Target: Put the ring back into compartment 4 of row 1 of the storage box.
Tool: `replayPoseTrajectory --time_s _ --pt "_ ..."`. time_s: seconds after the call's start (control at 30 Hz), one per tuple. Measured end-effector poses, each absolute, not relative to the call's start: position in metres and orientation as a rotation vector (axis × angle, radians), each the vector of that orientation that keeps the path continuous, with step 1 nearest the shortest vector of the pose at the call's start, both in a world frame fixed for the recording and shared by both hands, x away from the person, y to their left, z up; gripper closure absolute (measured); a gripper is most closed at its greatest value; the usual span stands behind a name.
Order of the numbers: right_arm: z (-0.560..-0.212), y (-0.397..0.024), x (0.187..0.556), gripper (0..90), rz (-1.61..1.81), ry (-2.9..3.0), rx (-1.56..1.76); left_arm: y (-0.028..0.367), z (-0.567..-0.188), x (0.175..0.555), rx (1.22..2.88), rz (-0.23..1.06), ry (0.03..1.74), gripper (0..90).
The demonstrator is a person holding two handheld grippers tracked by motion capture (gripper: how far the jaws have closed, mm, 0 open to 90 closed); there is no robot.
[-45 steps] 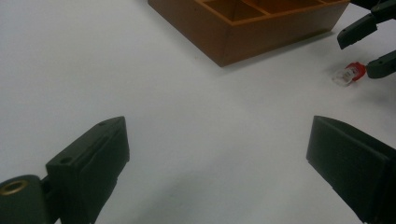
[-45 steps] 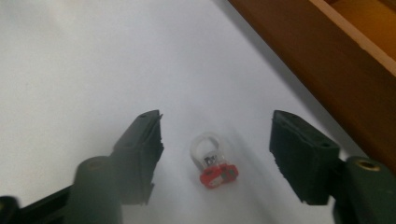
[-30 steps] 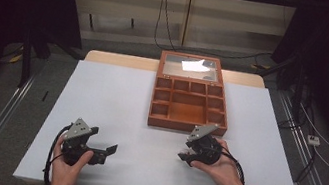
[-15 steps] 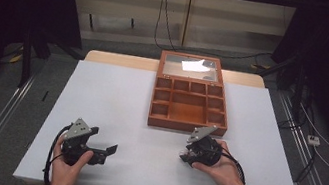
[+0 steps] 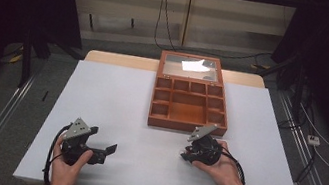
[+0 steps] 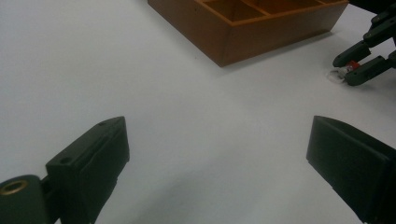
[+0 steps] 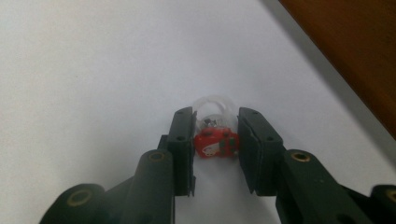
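On the white table (image 5: pixel 115 99), the open wooden compartment box (image 5: pixel 189 108) sits toward the far edge. The right gripper (image 7: pixel 215 140) has edged slightly leftward over the last second and now pinches a small red-and-clear toy ring (image 7: pixel 214 140) just before the box (likely its destination). The left gripper (image 5: pixel 110 150) rests with jaws spread wide, holding nothing.

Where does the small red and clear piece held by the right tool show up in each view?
High view: hidden under the right tool, right of centre, near the wooden box.
Left gripper view: small red and clear piece at far right, between the other tool's tips.
Right gripper view: centre, clamped between the jaws.
Shared landmark: the wooden box's front wall.
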State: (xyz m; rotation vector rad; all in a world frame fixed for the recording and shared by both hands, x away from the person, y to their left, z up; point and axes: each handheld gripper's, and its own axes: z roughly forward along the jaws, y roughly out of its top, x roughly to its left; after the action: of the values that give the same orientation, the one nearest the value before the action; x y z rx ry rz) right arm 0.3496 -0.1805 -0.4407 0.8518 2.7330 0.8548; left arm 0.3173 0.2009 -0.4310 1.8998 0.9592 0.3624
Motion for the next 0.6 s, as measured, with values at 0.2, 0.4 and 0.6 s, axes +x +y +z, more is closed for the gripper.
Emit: replayPoseTrajectory --time_s 0.2,0.4,0.6 --pt "-0.4404 -0.1804 0.3493 71.1 0.847 2.723 0.854 0.2014 -0.4308 0.3172 1.893 0.360 0.965 5.7" --pt "-0.4405 -0.1803 0.3484 71.7 0.851 2.714 0.855 0.2015 -0.4311 0.3177 1.899 0.358 0.960 5.7" --pt "-0.4413 -0.1811 0.3473 71.7 0.874 2.699 0.867 0.2015 -0.4312 0.3177 1.899 0.356 0.961 5.7"
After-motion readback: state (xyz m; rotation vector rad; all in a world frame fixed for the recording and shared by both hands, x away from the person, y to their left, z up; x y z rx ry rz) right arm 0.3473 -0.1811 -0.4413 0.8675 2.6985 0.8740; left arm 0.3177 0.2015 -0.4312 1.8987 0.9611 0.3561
